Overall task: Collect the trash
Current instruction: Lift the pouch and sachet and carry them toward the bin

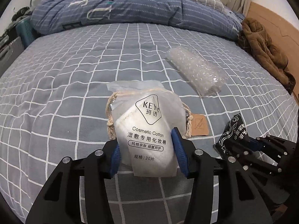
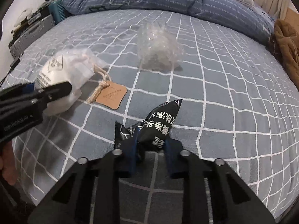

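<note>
Your left gripper [image 1: 147, 156] is pinched on the lower part of the cotton-pad pouch [image 1: 147, 123], blue pads pressing its two sides. Your right gripper [image 2: 150, 149] is clamped on the black sachet [image 2: 158, 127], the pads biting its crumpled lower half while the top corner sticks up free. Both pieces sit over the near edge of the bed [image 1: 74, 74], the pouch to the left of the sachet.

The pouch looks light and soft, a frosted film that will crease and slide. Your hold across the padded body is the safer place, since the thin open top would only fold. Its rope drawstring [image 1: 110, 115] and brown card tag [image 2: 111, 97] trail onto the bed sheet and may drag or snag as you lift. The sachet is slick foil, nearly weightless, so grip the crimped seam if it slips.

Farther out, towards the middle of the bed, the bubble wrap [image 1: 196, 71] lies untouched. It is springy and bulky, best taken at a loose edge. Beyond it the blue quilt [image 1: 130, 7] is bunched along the far edge.
</note>
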`<state>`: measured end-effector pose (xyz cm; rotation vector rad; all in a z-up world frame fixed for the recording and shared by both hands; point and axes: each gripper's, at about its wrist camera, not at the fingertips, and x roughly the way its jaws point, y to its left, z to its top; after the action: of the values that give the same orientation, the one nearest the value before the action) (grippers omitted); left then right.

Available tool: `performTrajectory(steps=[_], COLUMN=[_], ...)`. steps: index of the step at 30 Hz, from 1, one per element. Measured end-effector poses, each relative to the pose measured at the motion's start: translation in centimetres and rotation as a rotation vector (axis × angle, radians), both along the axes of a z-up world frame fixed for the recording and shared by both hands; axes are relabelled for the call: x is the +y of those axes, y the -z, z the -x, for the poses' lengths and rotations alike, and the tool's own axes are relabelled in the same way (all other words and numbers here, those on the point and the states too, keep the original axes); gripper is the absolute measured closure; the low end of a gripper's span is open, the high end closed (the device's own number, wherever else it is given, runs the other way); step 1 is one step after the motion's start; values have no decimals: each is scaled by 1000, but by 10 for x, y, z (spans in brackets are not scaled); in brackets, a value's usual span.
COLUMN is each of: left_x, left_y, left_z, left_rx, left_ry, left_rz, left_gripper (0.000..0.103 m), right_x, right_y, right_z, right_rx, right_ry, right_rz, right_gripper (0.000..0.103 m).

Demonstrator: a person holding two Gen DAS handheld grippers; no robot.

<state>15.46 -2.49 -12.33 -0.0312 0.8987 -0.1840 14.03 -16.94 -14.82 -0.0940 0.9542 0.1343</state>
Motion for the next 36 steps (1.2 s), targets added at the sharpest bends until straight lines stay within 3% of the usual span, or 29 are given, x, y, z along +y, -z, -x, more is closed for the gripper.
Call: performTrajectory(steps=[4, 24, 36], left_x=[1, -4, -5], left_y=[-3, -38, -49], left_z=[1, 30, 65], left_rx=[-11, -40, -65], left_ry=[-5, -13, -15], left_rz=[6, 32, 45], left_gripper=[54, 54, 54], right_x=[-2, -11, -14], right_y=[-8, -67, -79], right_z=[2, 28, 57], right_rx=[-30, -131, -168], right_ry=[2, 46, 66], right_rz=[-20, -38, -52], right_gripper=[90, 90, 90])
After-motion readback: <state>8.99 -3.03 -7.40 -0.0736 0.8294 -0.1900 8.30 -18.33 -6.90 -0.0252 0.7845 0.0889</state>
